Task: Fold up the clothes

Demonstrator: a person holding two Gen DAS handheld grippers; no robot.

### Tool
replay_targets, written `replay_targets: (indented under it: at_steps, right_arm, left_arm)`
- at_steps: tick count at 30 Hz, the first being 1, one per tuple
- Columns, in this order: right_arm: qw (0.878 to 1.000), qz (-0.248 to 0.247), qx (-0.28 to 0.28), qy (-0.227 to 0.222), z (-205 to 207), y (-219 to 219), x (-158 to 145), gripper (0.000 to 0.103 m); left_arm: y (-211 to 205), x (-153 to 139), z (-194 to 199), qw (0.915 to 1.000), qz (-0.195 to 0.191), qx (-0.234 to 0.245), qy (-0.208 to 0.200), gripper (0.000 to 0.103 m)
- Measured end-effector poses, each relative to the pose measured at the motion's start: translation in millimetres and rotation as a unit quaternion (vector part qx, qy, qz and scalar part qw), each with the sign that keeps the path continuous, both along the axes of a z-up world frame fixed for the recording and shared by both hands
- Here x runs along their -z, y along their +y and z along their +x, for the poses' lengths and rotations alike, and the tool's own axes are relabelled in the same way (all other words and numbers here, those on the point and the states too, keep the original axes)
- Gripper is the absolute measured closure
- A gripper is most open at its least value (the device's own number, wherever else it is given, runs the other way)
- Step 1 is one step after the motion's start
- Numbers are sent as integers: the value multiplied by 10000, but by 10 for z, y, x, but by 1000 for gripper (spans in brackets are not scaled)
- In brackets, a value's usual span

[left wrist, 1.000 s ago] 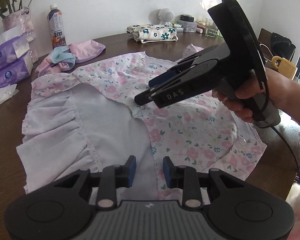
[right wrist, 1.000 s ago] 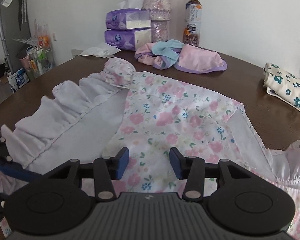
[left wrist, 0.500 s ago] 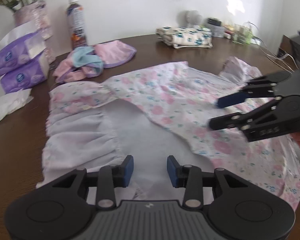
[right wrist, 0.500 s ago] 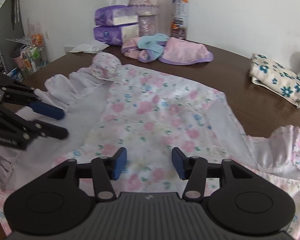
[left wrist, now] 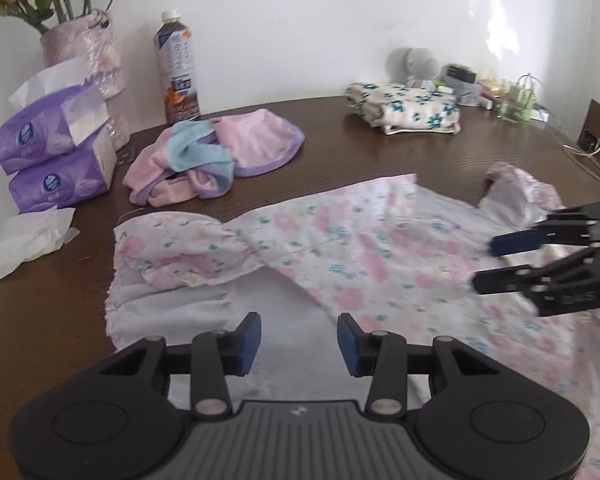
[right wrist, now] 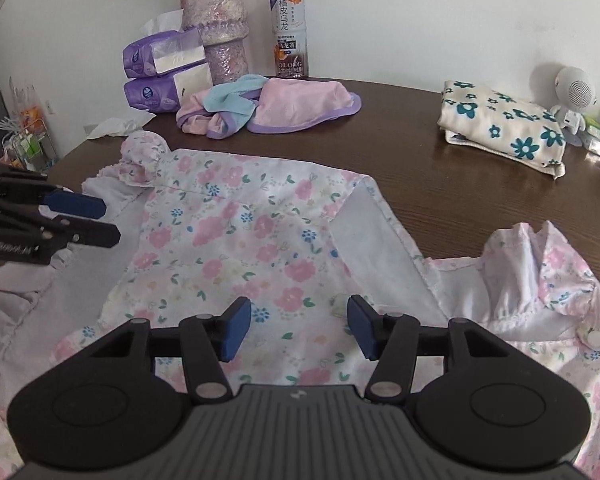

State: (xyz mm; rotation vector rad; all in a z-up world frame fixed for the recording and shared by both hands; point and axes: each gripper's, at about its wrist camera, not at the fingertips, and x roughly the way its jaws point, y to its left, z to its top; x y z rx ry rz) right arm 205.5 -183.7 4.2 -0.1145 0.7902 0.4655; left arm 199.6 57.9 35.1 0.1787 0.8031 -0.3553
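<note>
left wrist view: the left gripper (left wrist: 298, 338) is wide open, holding nothing, right over the flowery dress (left wrist: 340, 264) spread sideways on the table (left wrist: 380, 152). right wrist view: the right gripper (right wrist: 299, 330) is wide open too, over the dress middle, so both are equally near.

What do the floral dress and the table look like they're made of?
Floral dress: thin woven fabric, probably cotton, matte; it wrinkles softly and has gathered ruffles and a plain white inside. Table: dark brown wood or wood veneer, semi-gloss; grain lines and window glare show.
</note>
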Motion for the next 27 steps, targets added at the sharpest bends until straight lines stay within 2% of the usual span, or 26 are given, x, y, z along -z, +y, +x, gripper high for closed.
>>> replay_targets:
  at_steps: [2,7,12,14,17,19,22,24,27]
  right_arm:
    - [9999,-63,14,-90,-8,-45,13,48]
    - [9995,-102,95,-287,-46,-169,33,47]
    - [9986,-142,351,-356,-43,-288,54,39]
    - [9985,3,490,-252,-20,-371,43,39]
    - [9966,493,654,-76,-40,-542,-57,38]
    - [9944,648,803,-210,-121,-686,-159,38]
    - [9910,769,1071,-241,-209,-947,-235,38]
    - [9894,699,1270,-129,-205,-1091,-201,38]
    - [9862,551,1558,41,-186,-1277,-108,39]
  left_arm:
    - [63,91,62,9999,10,-129,69,62]
    - [213,168,117,9996,-132,-240,-119,60]
    - [221,190,99,9994,-142,-228,-235,59]
    - [221,195,93,9993,-139,-229,-265,59]
    - [213,174,68,9990,47,-323,-300,56]
    - [221,127,-18,9979,220,-452,-418,56]
    - [330,29,-214,9977,-106,-418,-514,55]
    - [387,5,-295,9979,-306,-413,-384,55]
    - [406,22,-386,9986,-336,-344,-202,56]
